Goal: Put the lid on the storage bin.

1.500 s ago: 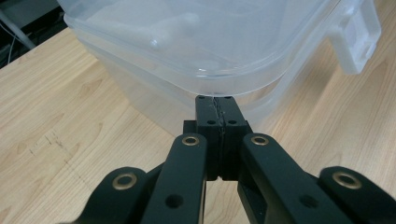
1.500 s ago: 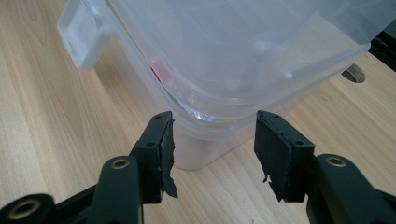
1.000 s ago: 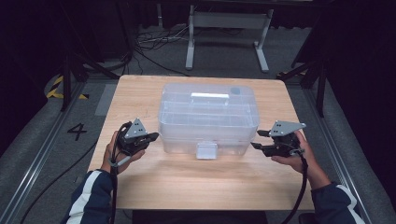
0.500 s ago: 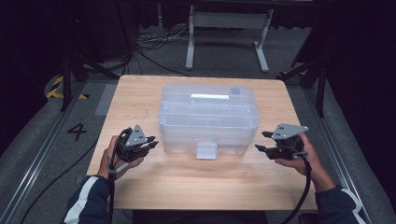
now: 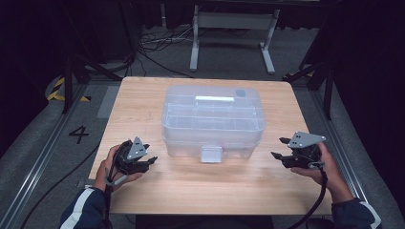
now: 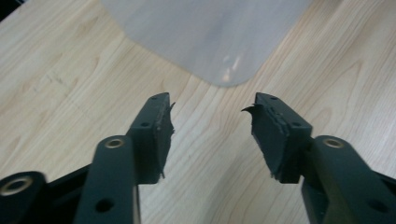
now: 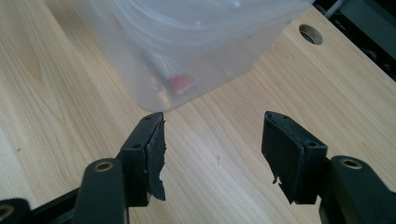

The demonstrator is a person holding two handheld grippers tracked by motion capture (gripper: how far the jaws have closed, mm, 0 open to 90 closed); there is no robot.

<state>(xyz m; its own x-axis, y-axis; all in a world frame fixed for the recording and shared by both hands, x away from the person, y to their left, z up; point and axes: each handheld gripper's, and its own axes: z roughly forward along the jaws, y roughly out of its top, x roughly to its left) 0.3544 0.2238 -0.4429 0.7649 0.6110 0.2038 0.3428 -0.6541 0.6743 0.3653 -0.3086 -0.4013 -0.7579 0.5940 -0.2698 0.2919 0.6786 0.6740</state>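
Observation:
A clear plastic storage box (image 5: 212,121) with a lid, a white handle and a front latch (image 5: 211,153) stands in the middle of the wooden table (image 5: 143,95). My left gripper (image 5: 151,161) lies low near the box's front left corner, apart from it. Its jaws have just been opening, and in the left gripper view (image 6: 210,105) nothing is between them. My right gripper (image 5: 279,148) is off the box's front right corner. Its jaws have also just been opening and stand open (image 7: 215,119) on nothing. A small red item (image 7: 181,82) shows through the box wall (image 7: 187,42).
A round cable hole (image 7: 310,33) is cut in the tabletop near its corner. Bare wood lies between the box and the table's front edge (image 5: 215,210). Beyond the table stand a metal frame (image 5: 234,28) and loose cables on the grey floor.
Both hands have drawn back from the box toward the table's front edge, the right one also outward. The left jaws went from shut to open. The box has not moved.

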